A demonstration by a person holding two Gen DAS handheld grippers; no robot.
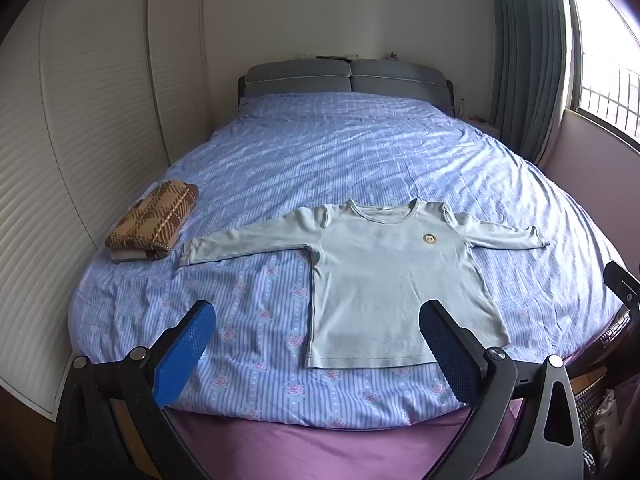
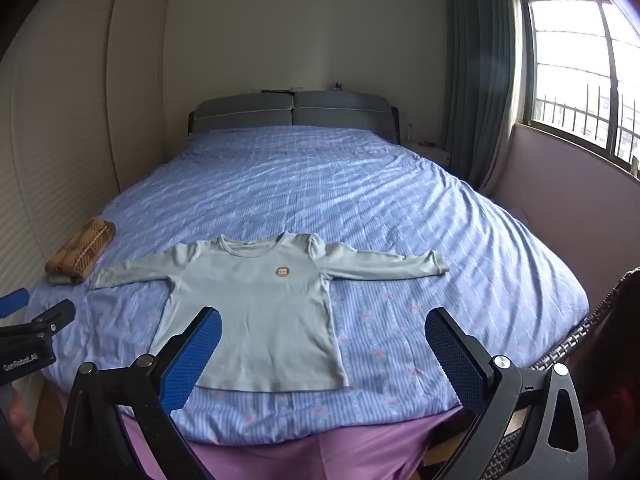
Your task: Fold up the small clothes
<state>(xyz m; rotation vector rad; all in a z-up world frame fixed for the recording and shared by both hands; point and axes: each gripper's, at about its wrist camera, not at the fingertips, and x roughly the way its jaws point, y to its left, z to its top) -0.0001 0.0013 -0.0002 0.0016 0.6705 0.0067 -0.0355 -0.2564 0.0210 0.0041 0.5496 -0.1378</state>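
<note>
A pale green long-sleeved shirt [image 1: 376, 276] [image 2: 260, 308] lies flat and face up near the foot of the bed, both sleeves spread sideways, a small round badge on its chest. My left gripper [image 1: 318, 312] hovers open over the bed's near edge, its blue pads wide apart, the right pad above the shirt's hem. My right gripper [image 2: 322, 320] is open as well, above the hem's right corner, with nothing between its pads. The left gripper [image 2: 28, 320] shows at the left border of the right wrist view.
A folded brown plaid garment [image 1: 154, 220] [image 2: 82, 250] sits on a pale folded piece at the bed's left side. The blue striped sheet [image 1: 320, 168] covers the bed, a purple layer [image 1: 320, 452] below its edge. White wardrobe doors stand left, a wicker basket [image 2: 580, 336] right.
</note>
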